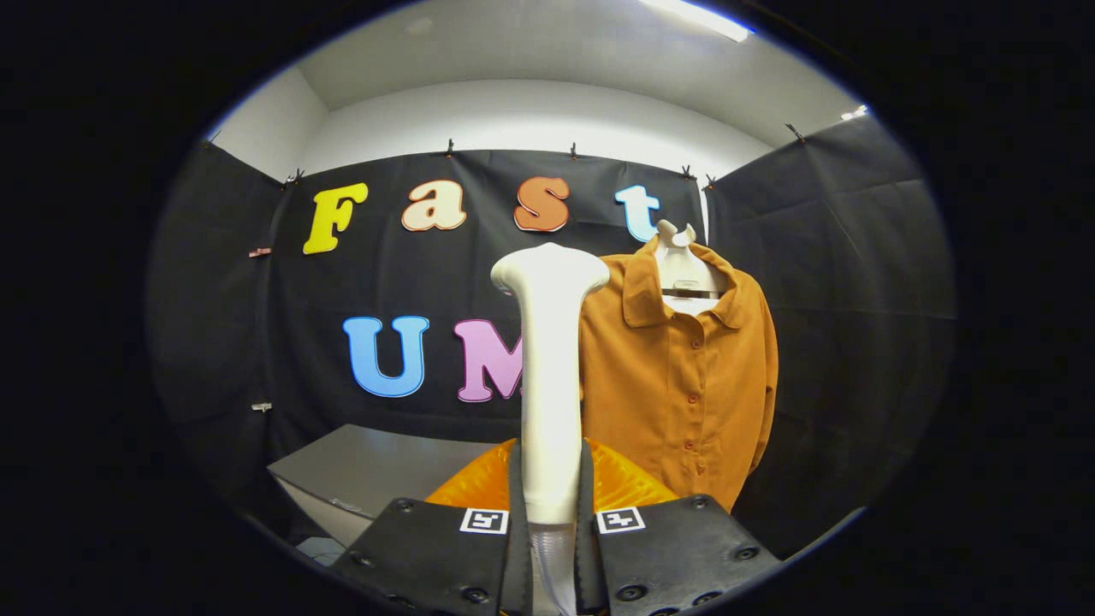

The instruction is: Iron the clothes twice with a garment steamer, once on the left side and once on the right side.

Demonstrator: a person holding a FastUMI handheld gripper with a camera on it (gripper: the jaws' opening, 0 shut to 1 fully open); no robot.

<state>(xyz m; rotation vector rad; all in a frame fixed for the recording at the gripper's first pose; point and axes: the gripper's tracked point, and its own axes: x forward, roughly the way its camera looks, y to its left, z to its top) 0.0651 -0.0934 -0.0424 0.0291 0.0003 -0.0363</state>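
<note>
We see a white garment steamer (549,376) standing upright, its handle pinched between the gripper (550,513) fingers, its head at twelve o'clock. Beyond it, toward one o'clock, an orange button-front shirt (684,385) hangs buttoned on a white hanger (680,269).

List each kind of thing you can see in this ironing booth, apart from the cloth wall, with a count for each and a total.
Garment steamer, held upright between the gripper fingers: 1
Orange-brown shirt, beyond the steamer: 1
White hanger carrying the shirt: 1
Grey table: 1
Gripper: 1
Total: 5
</note>
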